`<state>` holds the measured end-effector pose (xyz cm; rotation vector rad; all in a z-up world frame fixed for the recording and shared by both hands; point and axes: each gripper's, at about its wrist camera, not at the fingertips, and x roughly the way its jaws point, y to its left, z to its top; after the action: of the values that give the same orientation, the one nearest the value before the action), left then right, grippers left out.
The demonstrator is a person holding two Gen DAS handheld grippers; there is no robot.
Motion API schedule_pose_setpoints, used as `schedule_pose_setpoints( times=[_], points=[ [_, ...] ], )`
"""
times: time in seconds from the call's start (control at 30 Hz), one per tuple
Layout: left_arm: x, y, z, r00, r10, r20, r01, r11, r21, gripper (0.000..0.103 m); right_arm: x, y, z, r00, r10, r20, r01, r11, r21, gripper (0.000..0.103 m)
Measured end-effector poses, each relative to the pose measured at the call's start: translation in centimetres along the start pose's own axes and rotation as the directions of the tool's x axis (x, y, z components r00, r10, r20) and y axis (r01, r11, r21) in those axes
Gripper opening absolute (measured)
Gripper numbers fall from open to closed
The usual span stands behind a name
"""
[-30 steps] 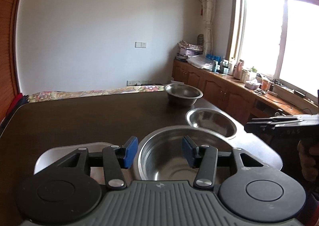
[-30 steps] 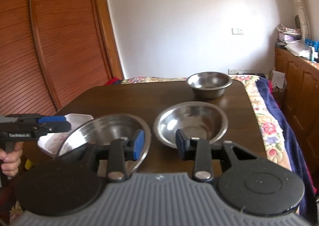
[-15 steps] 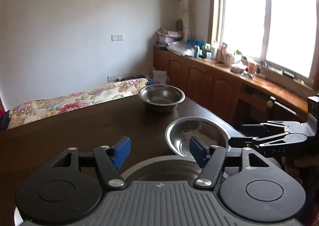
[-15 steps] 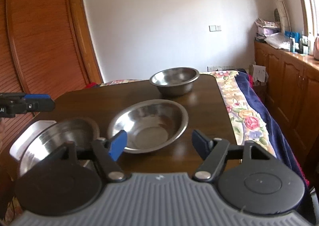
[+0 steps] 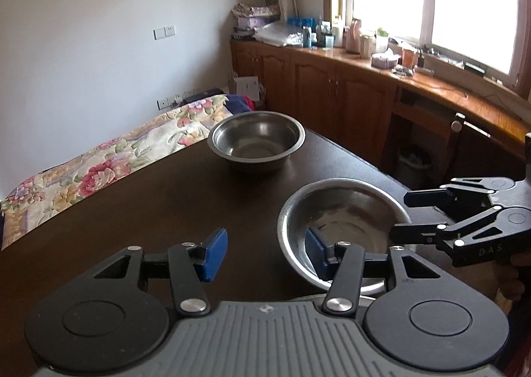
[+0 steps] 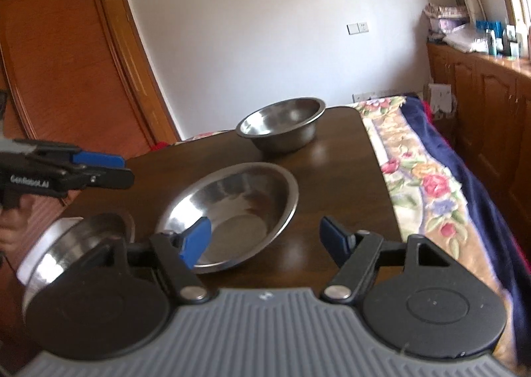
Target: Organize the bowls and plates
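A dark desk (image 6: 332, 157) carries my three steel bowls: the wide bowl (image 6: 232, 211) nearest, a deep bowl (image 6: 282, 124) beyond, another bowl (image 6: 76, 244) left. My right hand-held gripper (image 6: 265, 240) and left hand-held gripper (image 5: 265, 252) gape wide, empty.

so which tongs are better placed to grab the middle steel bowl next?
Right, probably. The right tongs are open and straddle the near rim of the wide steel bowl. The left tongs are open too, but sit off to its side, aimed more at the far bowl.
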<state>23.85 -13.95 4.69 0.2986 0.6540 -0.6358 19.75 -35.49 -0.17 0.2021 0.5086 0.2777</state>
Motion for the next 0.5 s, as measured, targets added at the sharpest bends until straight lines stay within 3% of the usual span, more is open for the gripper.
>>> schedule_pose_setpoints(
  times=[0.23, 0.5],
  points=[
    [2.1, -0.4, 0.5, 0.999, -0.008, -0.054, 0.009, 1.0, 0.023, 0.081, 0.8, 0.3, 0.2, 0.999, -0.036, -0.018, 0.034, 0.997, -0.071, 0.067],
    [3.5, -0.1, 0.7, 0.996, -0.027, -0.085, 0.028, 1.0, 0.009, 0.076, 1.3, 0.3, 0.2, 0.998, -0.01, -0.057, 0.006, 0.998, -0.065, 0.053]
  ],
)
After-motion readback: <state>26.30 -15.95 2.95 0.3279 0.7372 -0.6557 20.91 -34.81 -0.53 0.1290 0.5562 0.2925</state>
